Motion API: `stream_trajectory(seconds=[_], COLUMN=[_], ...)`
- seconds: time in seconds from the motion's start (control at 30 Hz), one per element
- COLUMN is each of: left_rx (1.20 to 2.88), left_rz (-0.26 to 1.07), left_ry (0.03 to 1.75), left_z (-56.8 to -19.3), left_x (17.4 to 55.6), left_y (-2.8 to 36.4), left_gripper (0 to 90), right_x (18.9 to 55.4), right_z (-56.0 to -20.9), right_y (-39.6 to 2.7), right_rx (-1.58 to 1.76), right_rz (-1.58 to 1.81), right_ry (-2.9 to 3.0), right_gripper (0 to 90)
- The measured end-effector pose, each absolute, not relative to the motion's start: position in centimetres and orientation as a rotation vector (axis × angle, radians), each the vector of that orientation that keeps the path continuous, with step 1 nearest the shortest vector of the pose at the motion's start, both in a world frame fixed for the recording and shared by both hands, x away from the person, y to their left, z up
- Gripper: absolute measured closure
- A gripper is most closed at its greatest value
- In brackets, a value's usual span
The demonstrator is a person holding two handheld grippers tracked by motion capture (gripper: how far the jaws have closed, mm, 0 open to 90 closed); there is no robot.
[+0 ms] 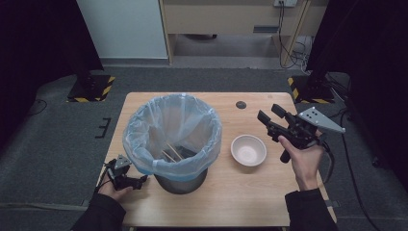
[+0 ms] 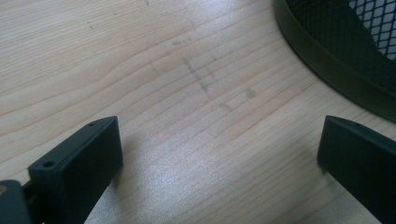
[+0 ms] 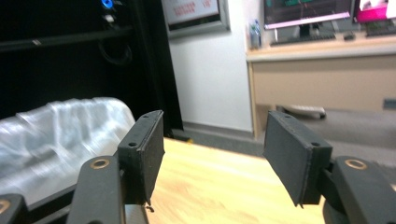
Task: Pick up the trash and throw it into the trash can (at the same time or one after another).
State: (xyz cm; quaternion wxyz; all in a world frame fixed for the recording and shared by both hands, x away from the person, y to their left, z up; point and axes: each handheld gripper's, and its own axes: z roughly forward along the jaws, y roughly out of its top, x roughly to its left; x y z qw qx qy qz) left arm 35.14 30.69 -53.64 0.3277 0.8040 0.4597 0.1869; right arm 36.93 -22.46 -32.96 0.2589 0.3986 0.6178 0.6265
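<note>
With both tools empty and jaws apart, left tool (image 1: 143, 181) beside the bag-lined black mesh bin (image 1: 173, 139), right tool (image 1: 270, 117) raised past the white bowl (image 1: 248, 149) on the wooden worktop (image 1: 231, 192), the next grasp probably needs a descent onto the bowl's rim.

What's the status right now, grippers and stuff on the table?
Left gripper open, low by the black mesh bin with a blue plastic liner. Right gripper open, empty, raised beside the white round bowl. Wooden sticks inside the bin.
</note>
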Motion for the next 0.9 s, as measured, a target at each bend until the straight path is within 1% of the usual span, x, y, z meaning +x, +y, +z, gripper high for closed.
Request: stream_trajectory(seconds=[0.1,0.2,0.23,0.27,0.3,0.4,0.43,0.53,0.67,0.9], left_rx=[2.105,2.105,2.105,2.105,2.105,2.105,2.105,2.105,2.106,2.105], left_rz=[0.489,0.489,0.489,0.489,0.489,0.489,0.489,0.489,0.489,0.489], left_ry=[1.204,1.204,1.204,1.204,1.204,1.204,1.204,1.204,1.204,1.204], left_z=[-53.6,-53.6,-53.6,-53.6,-53.6,-53.6,-53.6,-53.6,-53.6,-53.6], left_x=[35.1,35.1,35.1,35.1,35.1,35.1,35.1,35.1,35.1,35.1], left_y=[30.7,30.7,30.7,30.7,30.7,30.7,30.7,30.7,30.7,30.7], left_gripper=[0.0,0.0,0.0,0.0,0.0,0.0,0.0,0.0,0.0,0.0], right_x=[37.3,37.6,38.0,38.0,38.3,38.7,39.0,39.3,40.1,41.2], right_z=[-35.0,-36.0,-36.9,-36.9,-37.7,-38.4,-39.1,-39.7,-41.4,-44.0], right_y=[-23.4,-23.9,-24.5,-24.5,-25.0,-25.4,-25.8,-26.0,-26.4,-26.3], right_rx=[1.136,1.17,1.199,1.199,1.22,1.236,1.256,1.27,1.323,1.356], right_rz=[1.655,1.625,1.598,1.598,1.587,1.555,1.533,1.519,1.452,1.362], right_ry=[1.693,1.708,1.72,1.72,1.728,1.738,1.741,1.746,1.776,1.833], right_gripper=[36.8,36.2,35.5,35.5,33.7,32.4,30.7,29.6,27.4,31.1])
